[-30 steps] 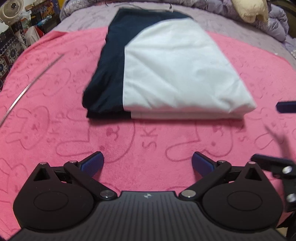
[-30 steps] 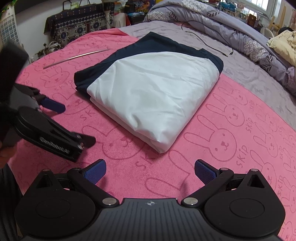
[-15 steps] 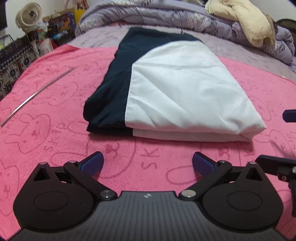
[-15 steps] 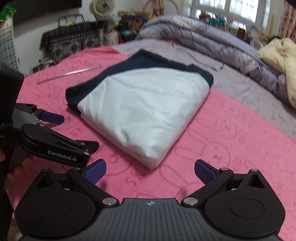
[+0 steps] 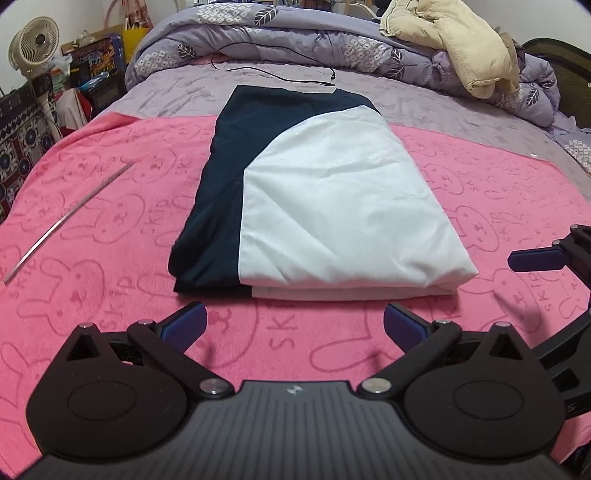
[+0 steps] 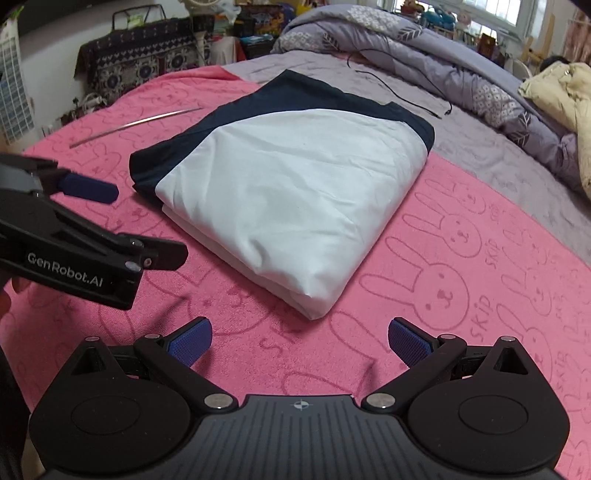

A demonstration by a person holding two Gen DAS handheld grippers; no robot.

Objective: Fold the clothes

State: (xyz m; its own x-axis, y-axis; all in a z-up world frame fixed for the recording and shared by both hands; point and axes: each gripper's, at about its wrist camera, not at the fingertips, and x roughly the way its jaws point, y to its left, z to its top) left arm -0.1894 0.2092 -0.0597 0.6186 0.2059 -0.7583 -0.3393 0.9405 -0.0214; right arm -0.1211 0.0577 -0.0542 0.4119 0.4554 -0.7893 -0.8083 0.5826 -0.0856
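Observation:
A folded garment, white with a navy panel along its left and far side, lies flat on the pink rabbit-print blanket. My left gripper is open just short of its near folded edge and holds nothing. One blue pad of my right gripper pokes in from the right, clear of the cloth. In the right wrist view the garment shows corner-on. My right gripper is open and empty in front of that near corner. The left gripper hovers open beside the navy edge.
A thin metal strip lies on the blanket to the left of the garment. Behind it run a black cable, a bunched purple duvet and a cream jacket. A fan and clutter stand beyond the bed's left side.
Both grippers have drawn back and lifted a little, so more of the bed and room shows. They stayed open. The folded garment has not moved.

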